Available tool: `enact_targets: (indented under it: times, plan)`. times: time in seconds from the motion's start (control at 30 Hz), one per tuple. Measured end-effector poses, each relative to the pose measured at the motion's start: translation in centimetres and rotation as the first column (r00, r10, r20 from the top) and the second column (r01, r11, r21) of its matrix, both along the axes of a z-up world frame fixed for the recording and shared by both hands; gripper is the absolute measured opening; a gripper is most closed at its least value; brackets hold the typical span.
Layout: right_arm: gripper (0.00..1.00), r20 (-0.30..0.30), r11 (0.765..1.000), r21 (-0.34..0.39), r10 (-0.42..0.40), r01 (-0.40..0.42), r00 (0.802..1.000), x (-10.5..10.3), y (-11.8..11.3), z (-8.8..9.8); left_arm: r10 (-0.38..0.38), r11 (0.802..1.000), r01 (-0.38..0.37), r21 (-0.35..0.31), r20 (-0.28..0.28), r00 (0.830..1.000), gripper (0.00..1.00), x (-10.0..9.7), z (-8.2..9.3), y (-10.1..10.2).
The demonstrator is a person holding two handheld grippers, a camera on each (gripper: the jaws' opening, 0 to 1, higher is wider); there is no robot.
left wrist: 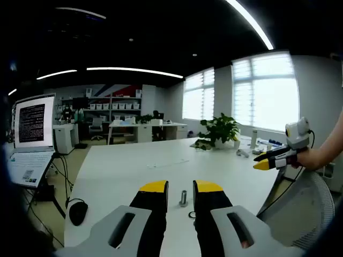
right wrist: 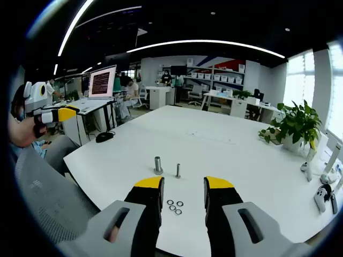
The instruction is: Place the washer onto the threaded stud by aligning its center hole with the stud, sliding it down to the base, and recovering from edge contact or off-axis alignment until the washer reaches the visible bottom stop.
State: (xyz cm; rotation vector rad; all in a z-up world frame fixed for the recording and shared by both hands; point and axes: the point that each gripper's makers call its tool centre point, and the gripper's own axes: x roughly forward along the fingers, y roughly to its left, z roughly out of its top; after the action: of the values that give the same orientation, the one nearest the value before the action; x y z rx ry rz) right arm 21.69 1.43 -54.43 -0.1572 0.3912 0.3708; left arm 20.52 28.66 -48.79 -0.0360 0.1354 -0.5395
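On the white table [right wrist: 225, 144], washers [right wrist: 174, 206] lie between the right gripper's [right wrist: 182, 187] wide, empty fingers.

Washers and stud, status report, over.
Both grippers open, empty: left gripper, right gripper. Three washers loose on the table, none on the threaded stud. Nothing blocking.

Washers [right wrist: 174, 206] too small to count surely, hole edges unclear; just a dark sliver of one [left wrist: 191, 215] peeking beside the left gripper's jaw. Thread on the thin stud [right wrist: 178, 171] too fine to make out. Laptop screen [left wrist: 34, 121] text unreadable. Mesh chair [right wrist: 45, 193] cut off at the edge.
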Motion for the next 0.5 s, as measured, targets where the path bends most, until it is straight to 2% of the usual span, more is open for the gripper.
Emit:
enact_targets:
  times: [0.1, 0.2, 0.5]
  plan:
    - [0.32, -0.012, 1.0, 0.003, 0.009, -0.009, 1.0, -0.08, 0.13, -0.22, 0.022, 1.0, -0.022, 0.001, 0.009, 1.0, 0.16, 0.07, 0.17, 0.43]
    - [0.32, 0.004, 1.0, 0.014, 0.01, -0.01, 1.0, -0.16, 0.13, 0.1, 0.036, 0.999, -0.036, 0.002, 0.014, 0.999, 0.16, 0.08, 0.24, 0.7]
    - [0.32, 0.03, 1.0, 0.021, -0.01, 0.01, 1.0, -0.19, -0.32, 0.64, 0.015, 1.0, -0.015, 0.021, 0.003, 1.0, 0.15, -0.1, -0.13, 0.18]
